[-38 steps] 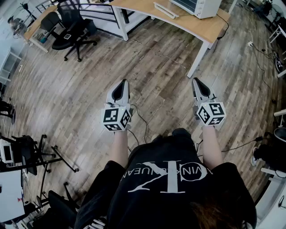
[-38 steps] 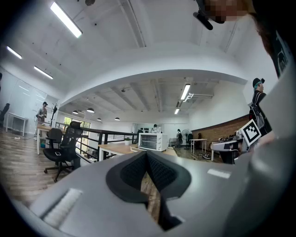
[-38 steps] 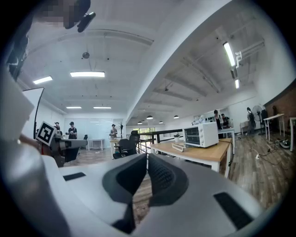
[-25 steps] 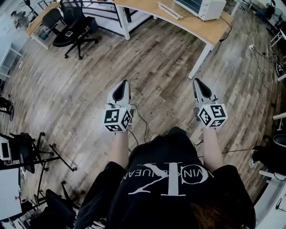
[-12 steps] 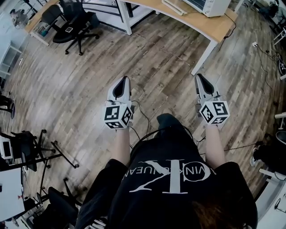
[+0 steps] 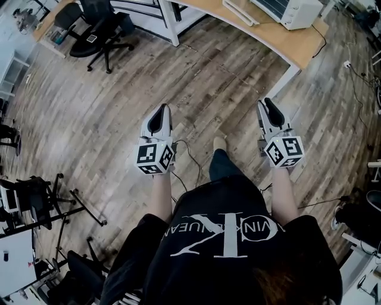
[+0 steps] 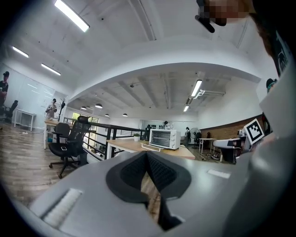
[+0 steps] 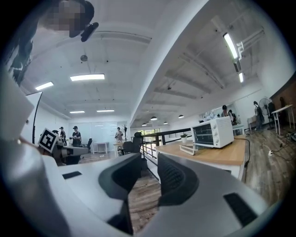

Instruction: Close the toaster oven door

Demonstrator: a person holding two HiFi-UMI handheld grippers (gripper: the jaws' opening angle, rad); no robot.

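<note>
A white toaster oven (image 6: 300,10) stands on a wooden table (image 6: 289,39) at the top right of the head view, its door (image 6: 240,13) folded down flat in front. It also shows far ahead as the toaster oven (image 7: 164,138) in the left gripper view and the toaster oven (image 8: 213,132) with its lowered door (image 8: 187,148) in the right gripper view. My left gripper (image 6: 160,114) is held over the floor with its jaws together and empty. My right gripper (image 6: 266,106) floats level with it, a narrow gap between its jaws, also empty. Both are well short of the table.
Black office chairs (image 6: 89,30) and a black railing (image 7: 99,139) lie to the far left. A tripod stand (image 6: 56,205) is at my left, and cables (image 6: 190,161) run across the wood floor. The table leg (image 6: 286,80) stands ahead on the right.
The person has stepped forward, one foot now showing ahead. The table and oven have slid rightward in the head view. Both grippers keep their pose.
</note>
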